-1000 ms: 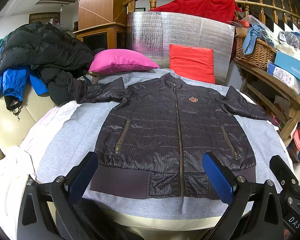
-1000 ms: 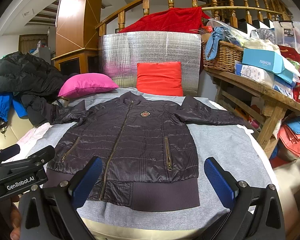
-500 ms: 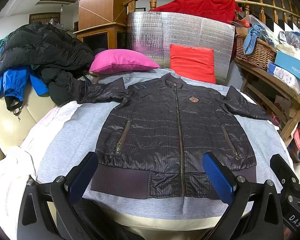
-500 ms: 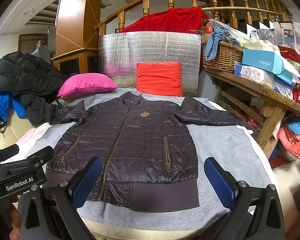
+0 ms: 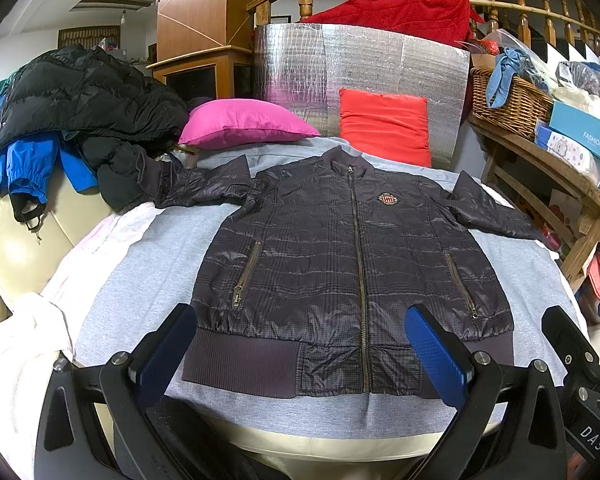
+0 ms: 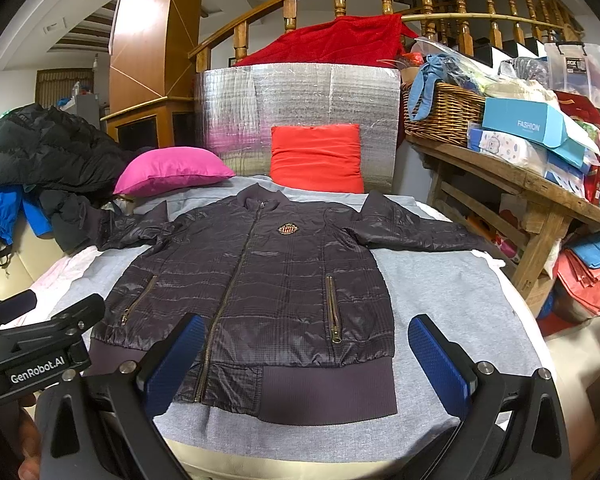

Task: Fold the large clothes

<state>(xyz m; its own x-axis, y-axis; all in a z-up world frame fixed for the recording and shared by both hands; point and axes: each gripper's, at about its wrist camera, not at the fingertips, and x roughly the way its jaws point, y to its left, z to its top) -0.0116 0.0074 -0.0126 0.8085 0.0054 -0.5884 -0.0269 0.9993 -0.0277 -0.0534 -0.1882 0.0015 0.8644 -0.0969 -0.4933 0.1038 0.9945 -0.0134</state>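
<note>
A dark quilted zip jacket (image 5: 340,264) lies flat, front up and zipped, on a grey cloth (image 5: 140,288) over a round table, both sleeves spread out sideways. It also shows in the right wrist view (image 6: 260,288). My left gripper (image 5: 300,354) is open and empty, held just above the jacket's ribbed hem at the near edge. My right gripper (image 6: 304,364) is open and empty over the hem too, a little to the right. The left gripper's body (image 6: 36,356) shows at the left of the right wrist view.
A pink pillow (image 5: 240,122) and a red pillow (image 5: 384,124) lie behind the jacket, against a silver foil panel (image 5: 364,68). Black and blue coats (image 5: 72,108) are piled at the left. A wooden bench (image 6: 512,184) with a basket and boxes stands at the right.
Both grippers have drifted very slightly; the jacket has not moved and both grippers stay open.
</note>
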